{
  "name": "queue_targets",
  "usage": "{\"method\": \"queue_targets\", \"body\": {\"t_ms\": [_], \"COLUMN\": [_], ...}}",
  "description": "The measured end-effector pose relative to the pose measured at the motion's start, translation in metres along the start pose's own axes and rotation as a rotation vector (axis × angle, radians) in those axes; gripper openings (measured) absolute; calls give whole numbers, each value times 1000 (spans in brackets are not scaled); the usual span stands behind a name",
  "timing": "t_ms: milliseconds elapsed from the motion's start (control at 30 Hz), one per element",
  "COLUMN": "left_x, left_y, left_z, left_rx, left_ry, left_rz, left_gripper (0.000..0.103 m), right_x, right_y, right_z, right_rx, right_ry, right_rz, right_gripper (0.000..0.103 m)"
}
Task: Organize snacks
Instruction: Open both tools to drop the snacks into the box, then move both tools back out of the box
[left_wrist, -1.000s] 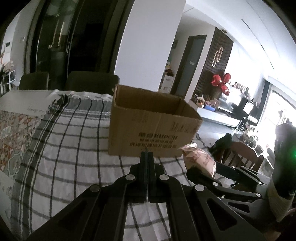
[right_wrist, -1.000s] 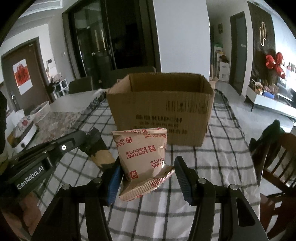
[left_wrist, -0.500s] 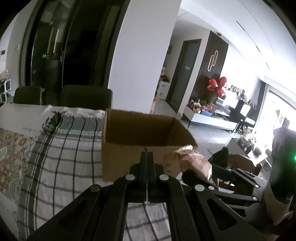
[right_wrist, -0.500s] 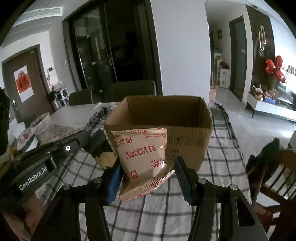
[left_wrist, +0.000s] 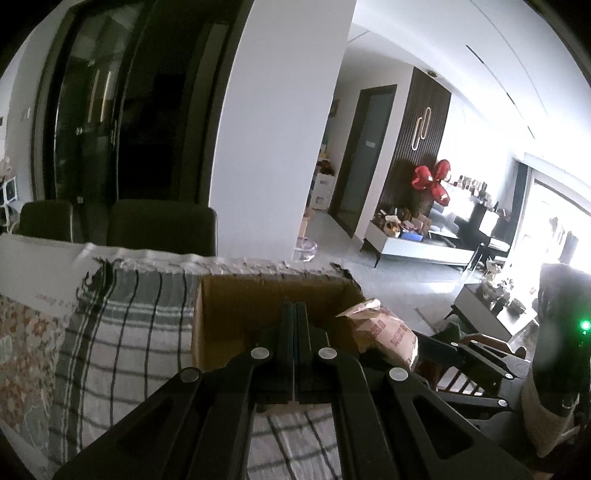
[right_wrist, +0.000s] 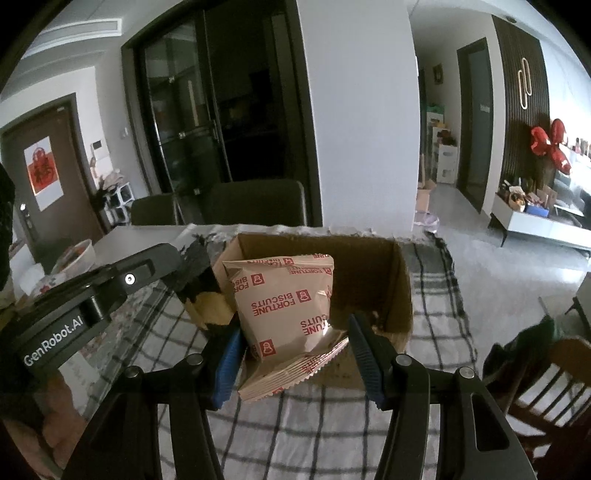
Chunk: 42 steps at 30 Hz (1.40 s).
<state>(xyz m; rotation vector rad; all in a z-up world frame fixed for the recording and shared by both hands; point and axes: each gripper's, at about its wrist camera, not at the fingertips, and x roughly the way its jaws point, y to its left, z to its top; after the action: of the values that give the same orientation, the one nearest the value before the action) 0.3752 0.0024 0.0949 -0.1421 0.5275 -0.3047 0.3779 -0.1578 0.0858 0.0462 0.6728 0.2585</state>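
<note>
Your right gripper (right_wrist: 291, 354) grips a tan packet of fortune biscuits (right_wrist: 284, 306) between its blue pads (right_wrist: 227, 363), held clear of the checked cloth (right_wrist: 295, 424). Just ahead of its fingertips sits the open cardboard box (right_wrist: 391, 280); the packet hangs over the box's near wall. Your left gripper (left_wrist: 294, 314) is closed with nothing in it, fingers pressed together, pointing at the box's inside. It shows to the left of your right one.
</note>
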Motion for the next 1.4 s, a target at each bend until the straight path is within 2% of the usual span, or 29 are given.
{"method": "queue_targets", "body": {"t_ms": [267,400,433,500,533,767,1033,1100,1233,1367,1400], "left_x": [33,59,65,70,71,67,33,19,-13,-50,-58], "left_y": [-5,1,4,7,10,16,10,7,-3,-12,-14], "left_z": [29,31,29,26,24,7,-7,-10,-18,-32,-35], "left_rx": [54,61,54,53,49,47,53,55,61,76,80], "left_ry": [-3,47,53,56,57,67,52,42,25,-2,-8], "left_rz": [29,39,61,73,80,135,159,157,160,186,194], "left_gripper": [2,4,8,35,38,41,42,47,52,65,69], "right_x": [21,37,42,50,56,62,31,16,-15,-48,-54], "right_y": [-12,-21,-24,-28,-30,-34,-28,-24,-16,-6,-4], "right_z": [25,32,33,35,34,24,16,13,3,-12,-15], "right_rx": [-10,6,11,16,21,30,47,44,42,32,31], "right_ry": [11,21,25,35,43,62,16,-6,-41,-67,-71], "right_rz": [-16,-18,-18,-27,-36,-60,-71,-77,-83,-91,-94], "right_gripper": [56,57,58,65,68,68,68,68,68,68,71]}}
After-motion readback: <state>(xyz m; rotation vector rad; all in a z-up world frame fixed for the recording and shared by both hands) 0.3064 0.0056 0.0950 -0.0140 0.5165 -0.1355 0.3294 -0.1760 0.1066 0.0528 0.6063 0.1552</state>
